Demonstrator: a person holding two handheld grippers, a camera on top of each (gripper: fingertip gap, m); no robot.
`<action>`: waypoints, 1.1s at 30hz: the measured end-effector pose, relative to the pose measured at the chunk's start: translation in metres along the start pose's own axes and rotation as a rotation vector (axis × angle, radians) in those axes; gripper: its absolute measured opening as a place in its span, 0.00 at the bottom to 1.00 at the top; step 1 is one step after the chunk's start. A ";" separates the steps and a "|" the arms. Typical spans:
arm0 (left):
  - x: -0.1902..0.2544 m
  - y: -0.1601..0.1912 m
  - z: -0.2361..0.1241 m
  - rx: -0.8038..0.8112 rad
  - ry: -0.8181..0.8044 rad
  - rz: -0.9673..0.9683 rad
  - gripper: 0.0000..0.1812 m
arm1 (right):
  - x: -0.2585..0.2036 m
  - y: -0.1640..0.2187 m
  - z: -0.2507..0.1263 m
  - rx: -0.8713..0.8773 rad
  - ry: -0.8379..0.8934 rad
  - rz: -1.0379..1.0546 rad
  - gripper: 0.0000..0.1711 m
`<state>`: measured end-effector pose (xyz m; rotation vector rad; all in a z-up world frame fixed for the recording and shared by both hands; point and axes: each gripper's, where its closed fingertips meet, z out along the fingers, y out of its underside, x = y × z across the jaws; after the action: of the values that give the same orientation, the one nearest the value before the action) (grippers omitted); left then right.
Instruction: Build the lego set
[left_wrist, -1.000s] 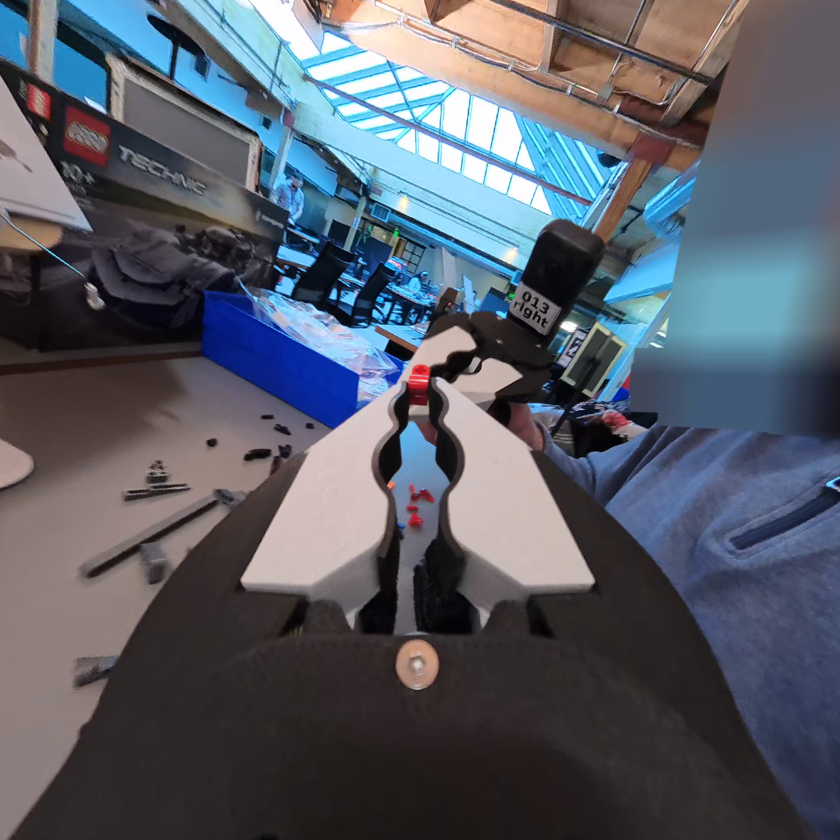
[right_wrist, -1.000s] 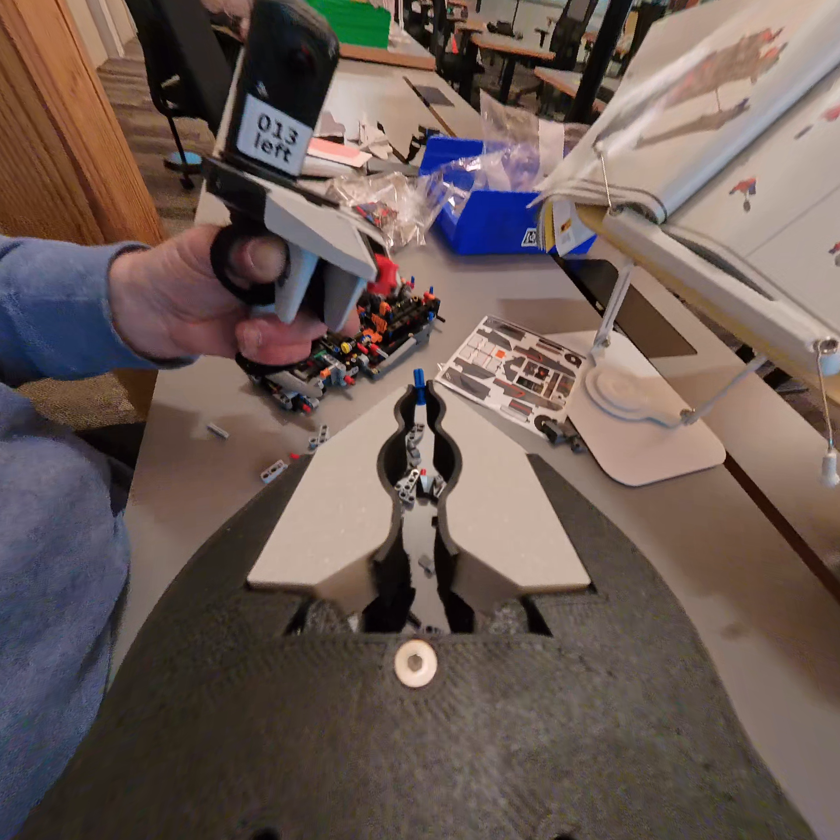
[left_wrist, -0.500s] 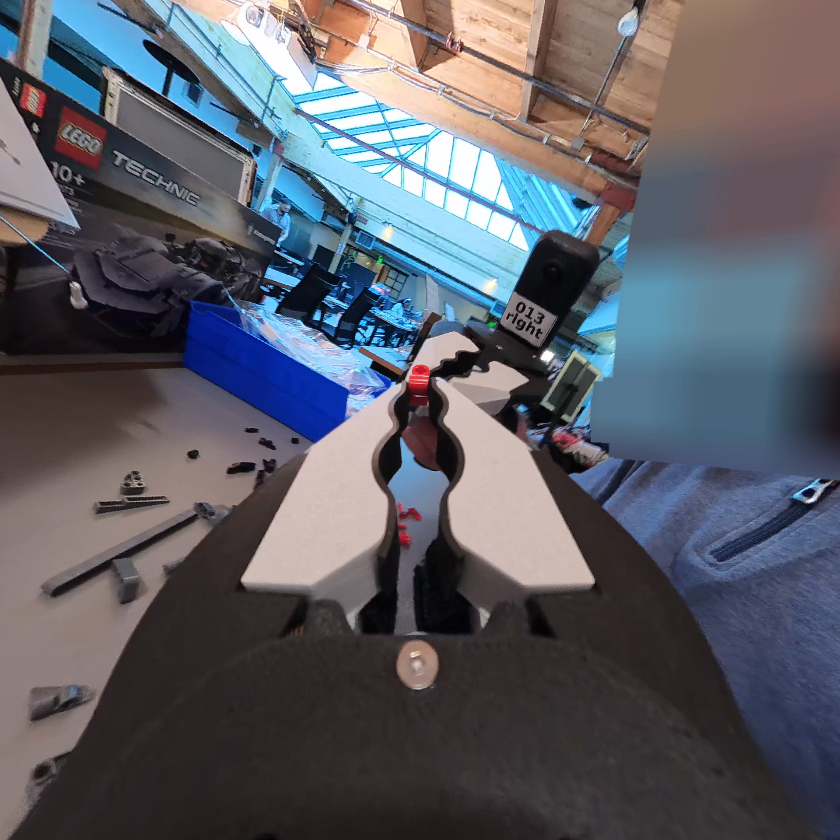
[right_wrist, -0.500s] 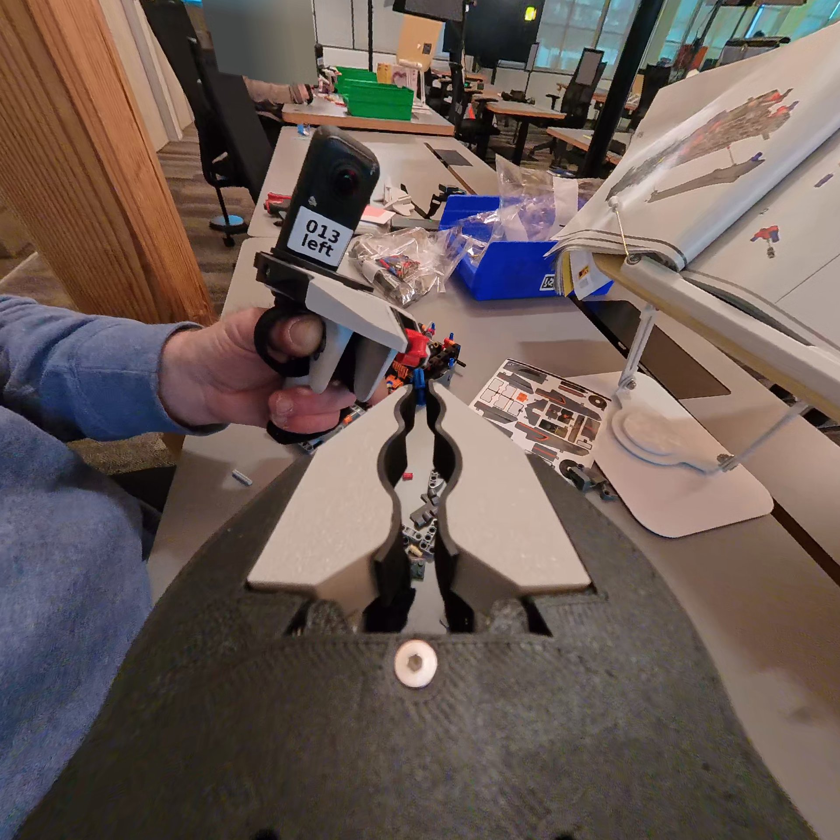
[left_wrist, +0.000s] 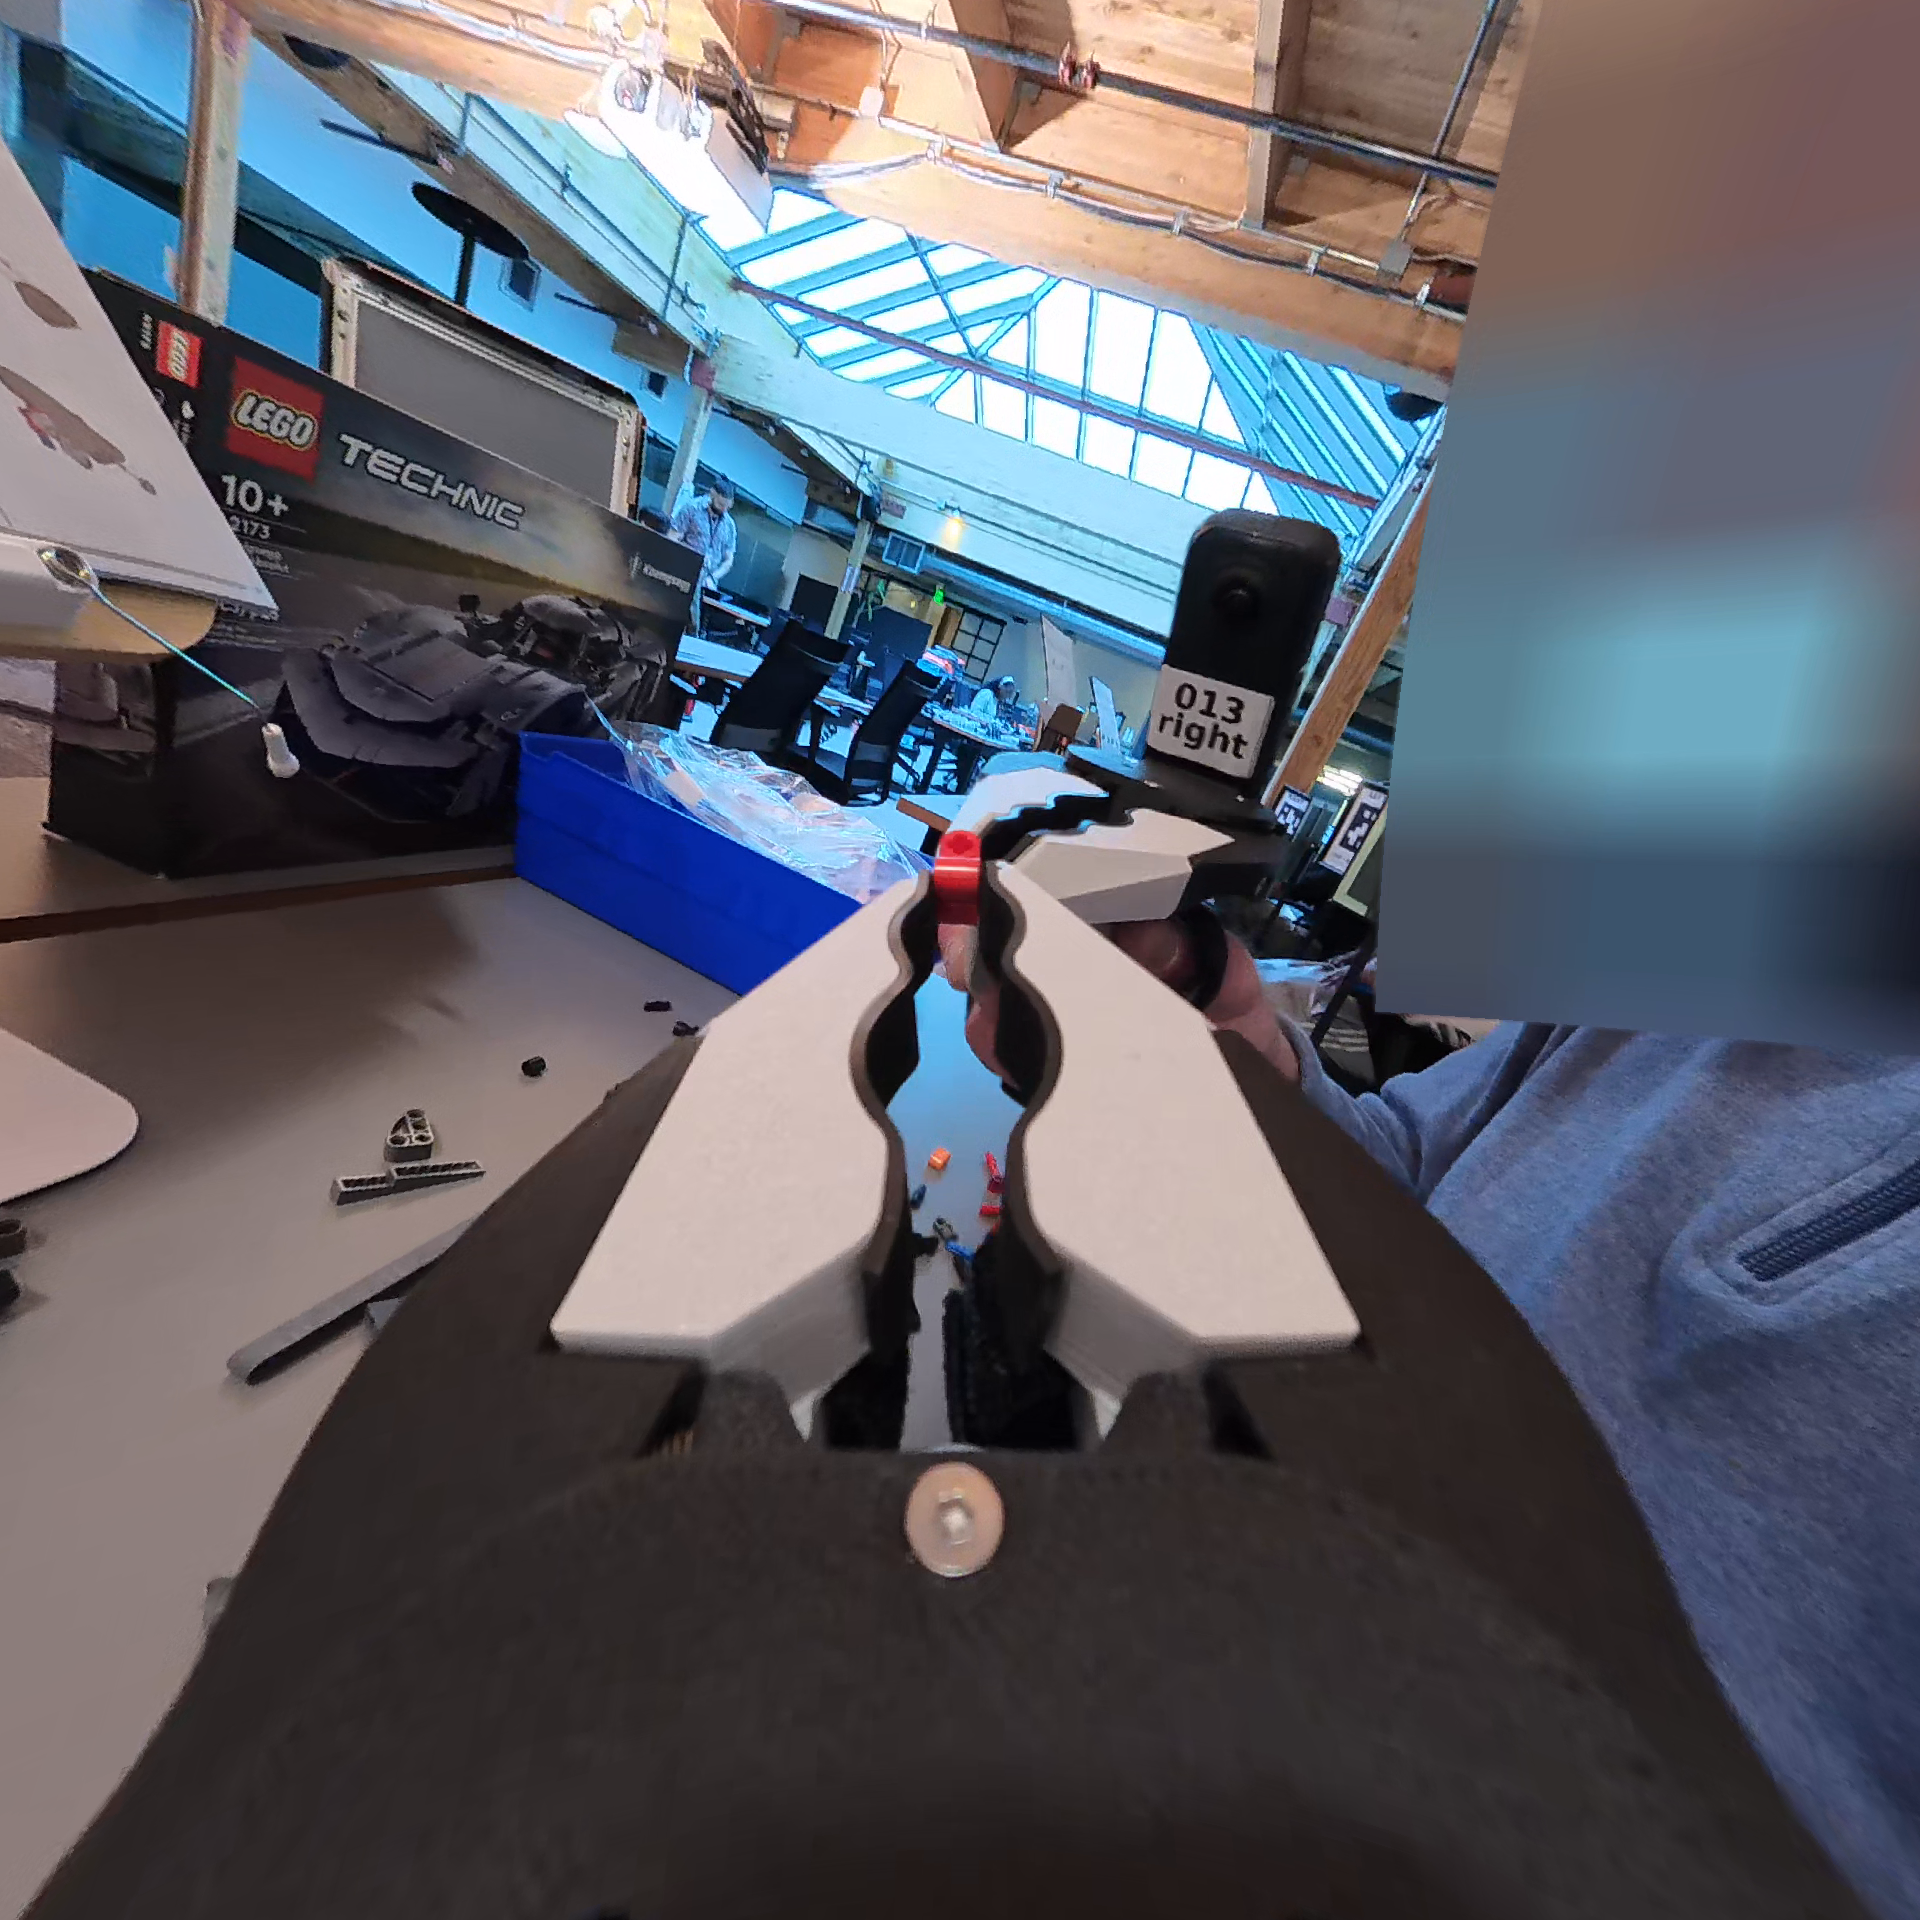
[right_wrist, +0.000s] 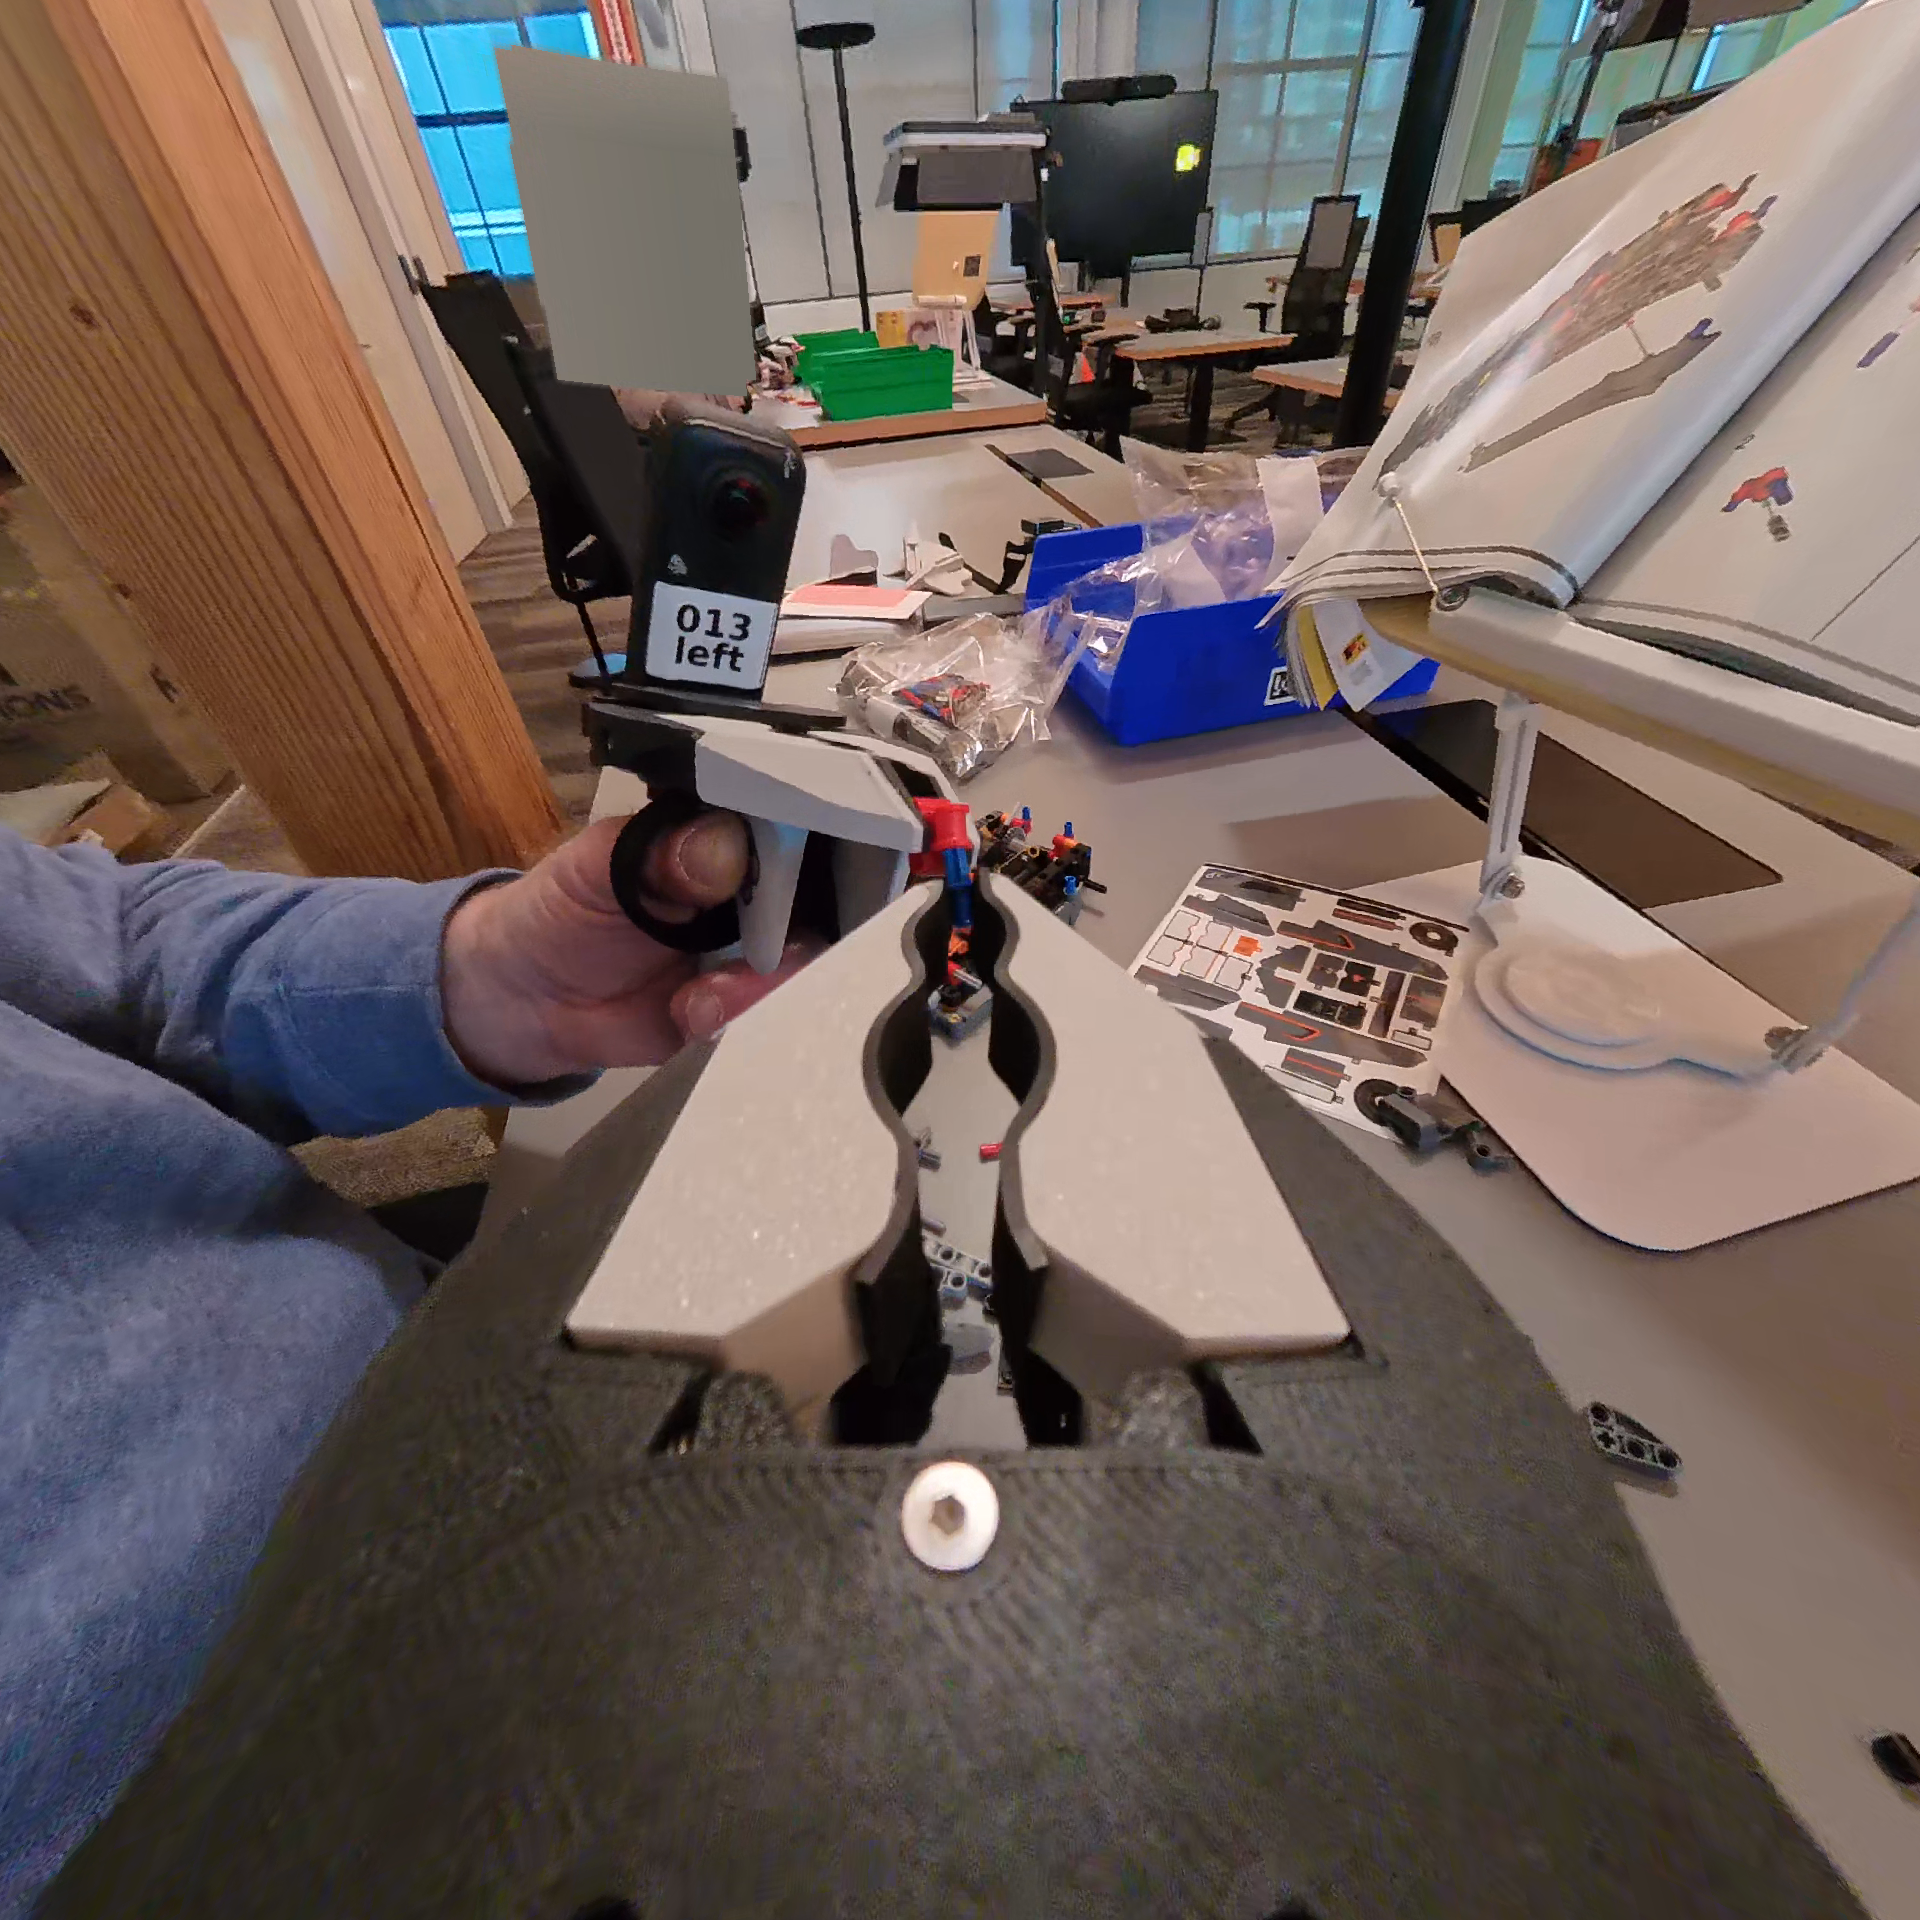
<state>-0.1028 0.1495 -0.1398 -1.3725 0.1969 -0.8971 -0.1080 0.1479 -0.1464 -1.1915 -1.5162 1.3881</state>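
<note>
1. Up close, the left tongs (left_wrist: 956, 883) are pinched almost shut on a small red connector piece (left_wrist: 956, 878), a stubby round-ended part standing upright between the very tips.
2. The right tongs (right_wrist: 961, 894) are likewise nearly closed, gripping a thin blue pin (right_wrist: 958, 883) that points up out of the tips.
3. Both sets of tongs are held up above the table (right_wrist: 1195, 800), tips together: the blue pin's upper end meets the underside of the red connector piece, which shows again at the left tongs' tips in the right wrist view (right_wrist: 940, 826).
4. A hand (right_wrist: 582, 956) in a blue sleeve holds the left tongs' handle, one finger through the black trigger ring; the other hand (left_wrist: 1195, 966) shows behind the right tongs.
5. Just past the tips, the partly built model (right_wrist: 1039, 852) sits on the table, a dark frame dotted with red, blue and orange pins.
6. Beside it lies a sticker sheet (right_wrist: 1309, 977), with the white base of a book stand (right_wrist: 1621, 1039) next to it, carrying the open instruction book (right_wrist: 1662, 343).
7. Loose grey beams (left_wrist: 405, 1179) and small coloured pins (left_wrist: 940, 1158) are scattered over the table.
8. Farther back stand a blue bin (left_wrist: 665, 862) with clear plastic bags (right_wrist: 956, 675), and the set's dark box (left_wrist: 416, 623).
</note>
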 end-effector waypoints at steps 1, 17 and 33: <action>0.000 0.000 0.000 0.003 -0.004 -0.001 0.03 | 0.001 0.000 0.000 0.003 0.013 -0.005 0.00; -0.009 0.003 0.003 -0.096 -0.114 0.019 0.03 | 0.008 0.000 0.006 0.012 0.096 -0.051 0.01; 0.014 0.034 0.004 -0.407 0.141 -0.262 0.03 | -0.016 0.025 -0.013 -0.287 -0.078 -0.782 0.17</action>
<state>-0.0763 0.1411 -0.1645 -1.7399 0.3259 -1.2210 -0.0875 0.1363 -0.1681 -0.5703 -1.9869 0.7100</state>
